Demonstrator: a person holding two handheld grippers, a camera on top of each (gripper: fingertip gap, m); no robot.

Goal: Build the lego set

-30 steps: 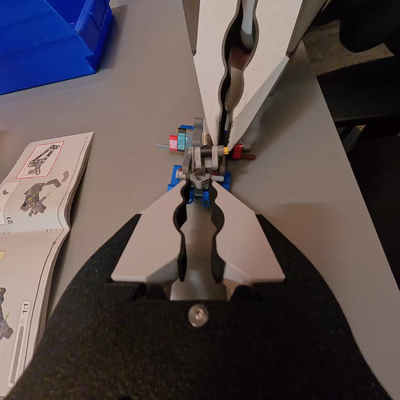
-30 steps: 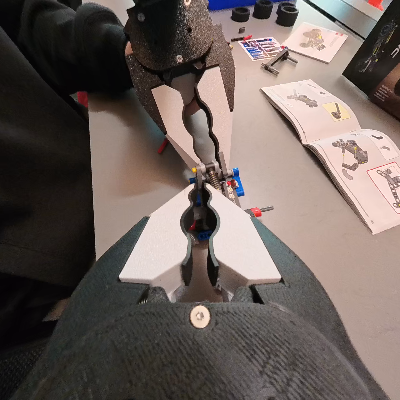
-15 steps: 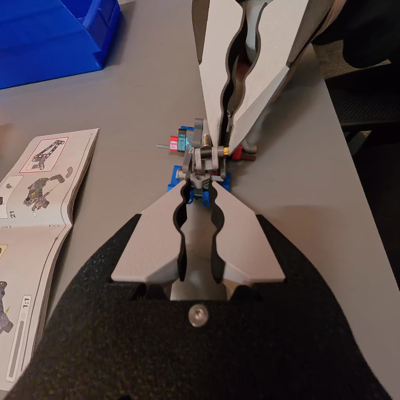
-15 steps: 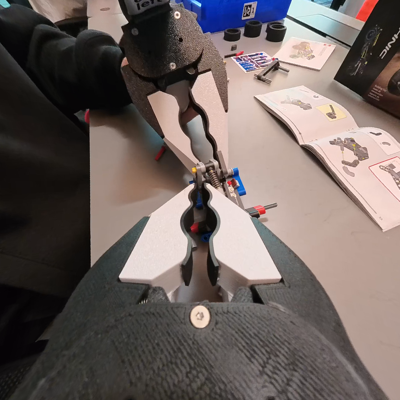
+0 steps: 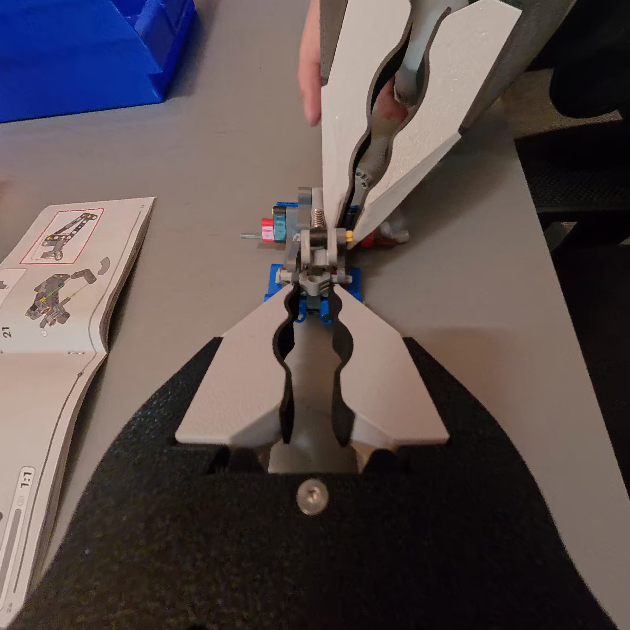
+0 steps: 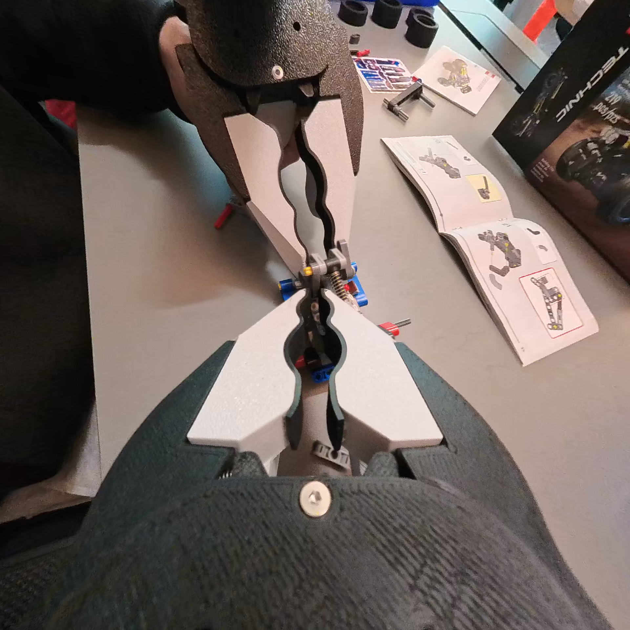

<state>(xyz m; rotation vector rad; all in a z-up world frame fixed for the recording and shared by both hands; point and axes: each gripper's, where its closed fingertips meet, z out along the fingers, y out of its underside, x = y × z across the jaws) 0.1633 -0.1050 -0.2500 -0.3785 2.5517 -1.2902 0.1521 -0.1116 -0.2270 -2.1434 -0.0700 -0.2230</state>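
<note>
Soft indoor light, wide-angle bending at the edges.
Grippers are casting soft shadows on the table [image 5: 211,143]; near housings are blurring.

Writing shows on four printed things, all lying on the grey table [image 6: 460,443].

- An open booklet [image 6: 494,238] lies toward the right edge. Its pages carry small printed numbers beside line drawings of parts, one drawing framed in red. The left wrist view shows it at the left edge [image 5: 61,306].
- A dark box [image 6: 579,119] stands at the far right edge, with large white lettering up its side.
- A sticker sheet [image 6: 381,73] with blue and red print lies near the far edge.
- A white leaflet [image 6: 456,78] lies just beside the sheet; its print is too small to read.
</note>
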